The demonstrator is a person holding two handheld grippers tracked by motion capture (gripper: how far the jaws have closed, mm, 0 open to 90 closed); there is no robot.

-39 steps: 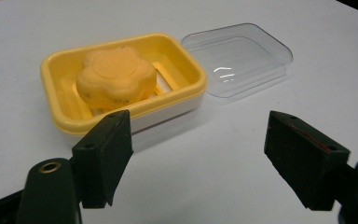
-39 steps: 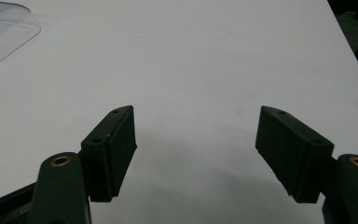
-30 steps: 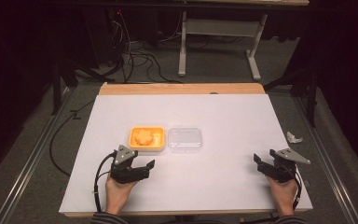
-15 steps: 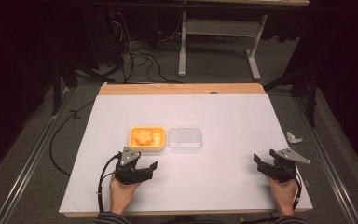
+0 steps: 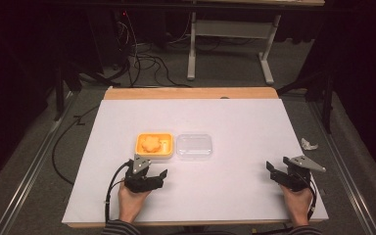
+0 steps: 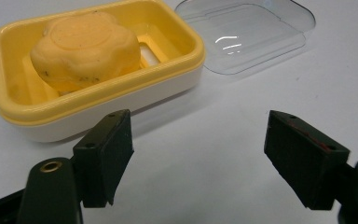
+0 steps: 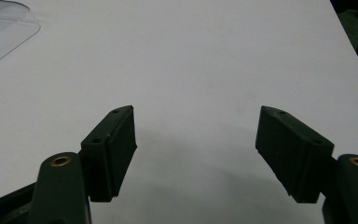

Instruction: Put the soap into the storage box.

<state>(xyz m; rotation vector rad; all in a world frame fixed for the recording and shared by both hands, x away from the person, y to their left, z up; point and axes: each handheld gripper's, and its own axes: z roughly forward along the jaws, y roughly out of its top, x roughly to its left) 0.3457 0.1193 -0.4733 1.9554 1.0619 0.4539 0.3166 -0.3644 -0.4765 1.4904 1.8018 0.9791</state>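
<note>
On the white table [image 5: 225, 122], left of centre, sat a yellow soap dish [image 5: 154, 145] with a white base, holding an orange flower-shaped soap [image 6: 86, 49]; its long axis ran left to right across the table. Touching its right side lay a clear lid [image 5: 194, 146], flat. The left gripper [image 5: 157, 177] hovered just short of the dish, jaws spread and empty, pointing toward it. Well apart at the right edge, the right gripper [image 5: 272, 172] rested, jaws spread over bare table.

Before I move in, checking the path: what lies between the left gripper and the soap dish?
Nothing: the left gripper view shows bare white table between the gripper and the soap dish.
</note>
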